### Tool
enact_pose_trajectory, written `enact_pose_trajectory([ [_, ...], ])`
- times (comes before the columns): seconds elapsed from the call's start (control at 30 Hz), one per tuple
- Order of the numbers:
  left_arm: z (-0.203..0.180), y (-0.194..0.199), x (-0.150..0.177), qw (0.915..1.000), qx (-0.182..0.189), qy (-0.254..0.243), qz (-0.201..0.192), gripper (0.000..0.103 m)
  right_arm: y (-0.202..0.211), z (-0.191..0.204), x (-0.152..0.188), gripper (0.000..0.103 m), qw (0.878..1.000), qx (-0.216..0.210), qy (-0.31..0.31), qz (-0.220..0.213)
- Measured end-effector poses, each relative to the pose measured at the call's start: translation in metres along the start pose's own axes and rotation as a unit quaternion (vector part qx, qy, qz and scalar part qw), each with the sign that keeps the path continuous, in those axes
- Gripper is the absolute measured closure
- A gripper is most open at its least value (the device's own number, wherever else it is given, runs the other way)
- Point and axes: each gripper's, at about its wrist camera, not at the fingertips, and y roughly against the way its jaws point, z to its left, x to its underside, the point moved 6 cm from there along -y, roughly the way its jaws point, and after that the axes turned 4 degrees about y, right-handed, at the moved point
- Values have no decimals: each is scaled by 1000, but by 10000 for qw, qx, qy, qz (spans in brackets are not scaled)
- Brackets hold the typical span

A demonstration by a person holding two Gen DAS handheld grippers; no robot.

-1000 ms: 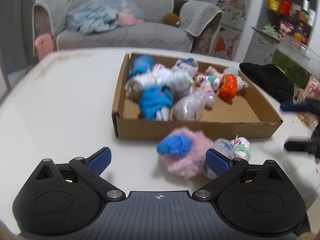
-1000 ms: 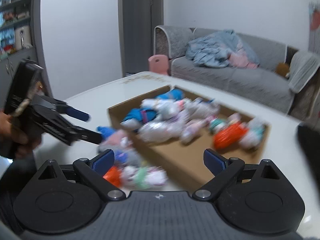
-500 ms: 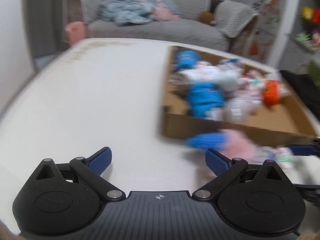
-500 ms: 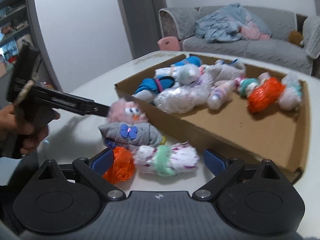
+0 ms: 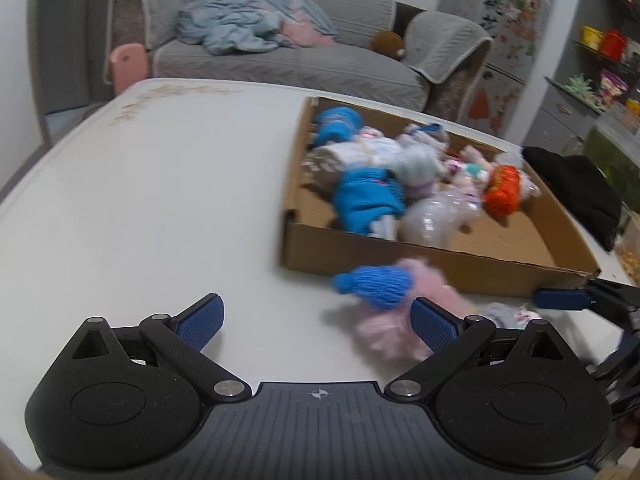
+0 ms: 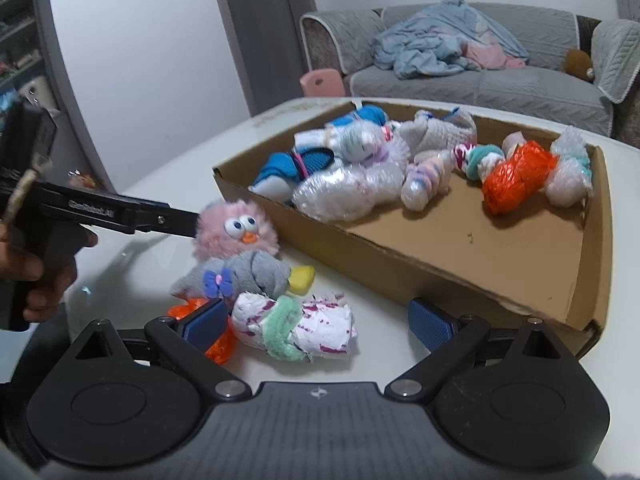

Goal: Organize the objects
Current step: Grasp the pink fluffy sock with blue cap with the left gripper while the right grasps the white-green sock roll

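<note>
box: the cardboard box (image 6: 460, 256) is my landmark here. It sits on the white table (image 5: 160, 200) and is already loaded with wrapped bundles and rolled socks, with bare floor showing at its near right end.

loose pile: four or five things lie on the table just outside the box's near wall. The pink fluffy toy (image 6: 236, 234) with googly eyes is nearest the wall, the grey sock roll (image 6: 244, 274) with a purple bow leans on it, and the white sock bundle (image 6: 296, 326) with a green band and an orange bundle (image 6: 200, 320) sit further out from the box.

left gripper (image 5: 316, 322): fingers spread wide, holding nothing. From the right wrist view its tip looks to be at the pink toy's side, touching or just short; I can't tell which.

right gripper (image 6: 318, 322): wide open too, empty. The white sock bundle lies between its pads, closer to the left pad.

my plan: right goes for the white bundle. I'd centre on the green band, close gently since it's squishy, lift clear of the box wall, then drop it on the bare cardboard.

watch out: both grippers crowd the same pile, so I'd keep the left one back. The left view is blurry, so I trust the right view more.
</note>
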Motion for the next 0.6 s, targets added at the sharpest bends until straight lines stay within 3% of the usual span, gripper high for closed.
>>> enact_pose_trajectory([
  [0.13, -9, -13, -3, 9998, 154, 1, 120, 1, -5, 10, 7, 15, 9990, 341, 271, 64],
  [0.23, -16, -18, -5, 9996, 231, 9, 132, 1, 1, 11, 10, 37, 9992, 324, 241, -9],
  [0.27, -18, -18, -5, 9996, 244, 17, 122, 1, 5, 11, 11, 40, 9991, 347, 232, -40],
  [0.6, -40, -30, -4, 9982, 523, 111, 263, 1, 34, -7, 19, 40, 9983, 518, 57, -251],
])
